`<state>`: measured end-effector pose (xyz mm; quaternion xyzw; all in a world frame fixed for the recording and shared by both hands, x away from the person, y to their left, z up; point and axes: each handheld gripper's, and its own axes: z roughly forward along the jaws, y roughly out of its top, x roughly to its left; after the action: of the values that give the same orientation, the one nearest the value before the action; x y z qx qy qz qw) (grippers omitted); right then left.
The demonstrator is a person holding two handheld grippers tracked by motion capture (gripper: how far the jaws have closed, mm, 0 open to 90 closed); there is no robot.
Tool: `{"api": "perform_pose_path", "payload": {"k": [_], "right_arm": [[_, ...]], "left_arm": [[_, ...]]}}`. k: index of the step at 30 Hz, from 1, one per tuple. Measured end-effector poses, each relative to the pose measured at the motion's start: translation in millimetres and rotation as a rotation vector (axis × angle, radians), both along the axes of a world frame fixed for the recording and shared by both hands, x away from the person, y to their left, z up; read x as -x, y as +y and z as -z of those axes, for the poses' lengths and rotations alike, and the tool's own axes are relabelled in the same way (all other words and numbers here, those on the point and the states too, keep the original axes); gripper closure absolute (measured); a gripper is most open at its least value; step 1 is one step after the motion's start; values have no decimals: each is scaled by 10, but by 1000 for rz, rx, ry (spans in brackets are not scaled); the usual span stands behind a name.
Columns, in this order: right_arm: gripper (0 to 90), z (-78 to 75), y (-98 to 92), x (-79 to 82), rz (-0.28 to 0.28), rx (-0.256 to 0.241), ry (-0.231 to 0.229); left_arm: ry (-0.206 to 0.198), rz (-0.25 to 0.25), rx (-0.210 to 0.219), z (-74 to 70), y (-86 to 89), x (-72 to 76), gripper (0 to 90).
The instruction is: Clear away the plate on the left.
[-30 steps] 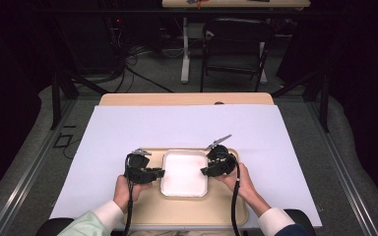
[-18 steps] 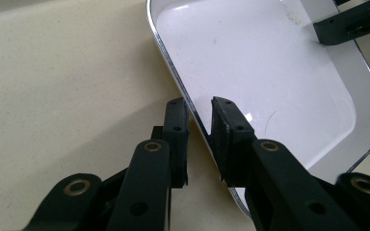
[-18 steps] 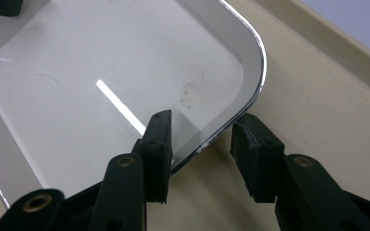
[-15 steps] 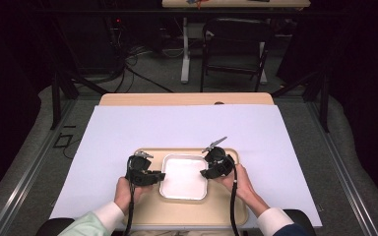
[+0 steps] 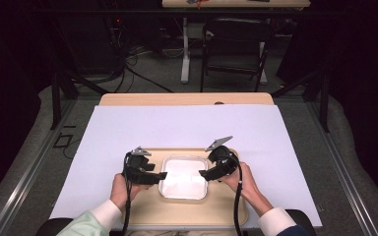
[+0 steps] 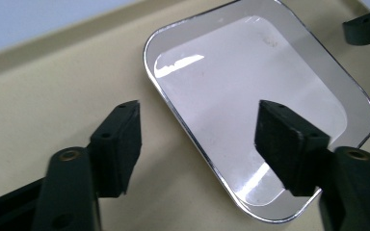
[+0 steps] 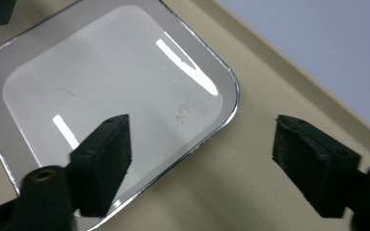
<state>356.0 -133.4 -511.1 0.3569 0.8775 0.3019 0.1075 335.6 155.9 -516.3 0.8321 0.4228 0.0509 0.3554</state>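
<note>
A shallow white dish with a shiny metal rim (image 5: 184, 178) (image 6: 250, 96) (image 7: 111, 91) lies in the middle of a tan tray (image 5: 226, 211) (image 6: 53, 101) (image 7: 250, 159). My left gripper (image 5: 163, 175) (image 6: 198, 142) is open, its jaws straddling the dish's left rim, one over the tray and one over the dish. My right gripper (image 5: 203, 174) (image 7: 202, 159) is open too, straddling the dish's right rim in the same way. Neither jaw pair touches the rim as far as I can tell. The dish holds nothing.
The tray rests on a large white sheet (image 5: 187, 128) covering the table. A wooden table edge (image 5: 187, 99) shows at the far side. Beyond it stand a dark chair (image 5: 234, 44) and cables on the floor.
Both grippers have closed in slightly on the dish's sides. The dish sits a little nearer the person than a second ago.
</note>
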Motion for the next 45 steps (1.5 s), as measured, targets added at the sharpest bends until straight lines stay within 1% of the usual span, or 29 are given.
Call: {"api": "perform_pose_path", "payload": {"k": [1,3,4,5,6,7,8,10,12,14,16,17,19,20,21,22,23,24,25,29,30,31,33,36,37,39,41,43,45], "right_arm": [[172,-30,-14,17,-1,-9,-13],[133,-98,-51,55,-2,-42,-27],[108,-130,-71,74,-8,-54,-47],[80,-163,-87,94,-8,-63,-58],[62,-226,-125,133,-4,-82,-80],[50,-226,-125,133,-4,-82,-80],[31,-259,-153,148,-3,-96,-96],[7,-334,-220,187,11,-117,-132],[0,-382,-268,220,16,-139,-151],[0,-428,-323,274,19,-155,-183],[0,-456,-402,314,23,-186,-209],[0,-463,-435,332,28,-194,-220],[0,-473,-496,368,34,-200,-241],[0,-476,-521,384,37,-200,-246],[0,-478,-556,406,44,-202,-258],[0,-481,-604,436,51,-207,-274],[0,-487,-646,460,57,-210,-286],[0,-492,-678,477,62,-216,-292],[0,-504,-734,511,72,-233,-306],[0,-542,-886,616,95,-247,-338],[0,-546,-959,672,99,-253,-345],[0,-546,-959,672,99,-253,-345],[0,-536,-1038,742,115,-257,-352],[0,-505,-1137,846,130,-256,-360],[0,-490,-1172,884,134,-269,-371],[0,-465,-1230,950,141,-262,-372],[0,-438,-1284,1009,140,-278,-387],[0,-426,-1306,1041,140,-282,-382],[0,-422,-1313,1072,144,-279,-390]], "left_arm": [[-30,2,-4,-39,6,14,295],[-55,14,-5,-94,23,27,243],[-70,16,-5,-123,34,38,213],[-81,16,0,-148,43,48,191],[-84,25,7,-170,53,52,144],[-97,34,19,-201,66,64,144],[-105,38,25,-233,72,77,129],[-139,49,38,-307,84,112,74],[-162,54,54,-360,106,146,58],[-189,53,57,-421,147,195,43],[-209,53,68,-456,197,217,32],[-221,50,67,-465,218,221,23],[-233,51,96,-480,277,237,12],[-237,41,93,-489,309,246,8],[-255,30,100,-498,358,260,3],[-267,26,116,-503,400,270,3],[-271,21,113,-508,429,277,2],[-285,14,109,-518,483,291,1],[-297,7,115,-519,517,304,1],[-327,-29,138,-513,710,368,0],[-333,-37,141,-508,759,386,0],[-336,-47,138,-505,804,406,0],[-354,-64,151,-490,906,460,0],[-371,-74,158,-460,1033,537,0],[-375,-77,157,-446,1071,563,0],[-379,-92,156,-420,1138,619,0],[-383,-96,162,-388,1193,665,0],[-390,-105,166,-358,1235,704,0],[-391,-108,182,-322,1278,730,0]]}}
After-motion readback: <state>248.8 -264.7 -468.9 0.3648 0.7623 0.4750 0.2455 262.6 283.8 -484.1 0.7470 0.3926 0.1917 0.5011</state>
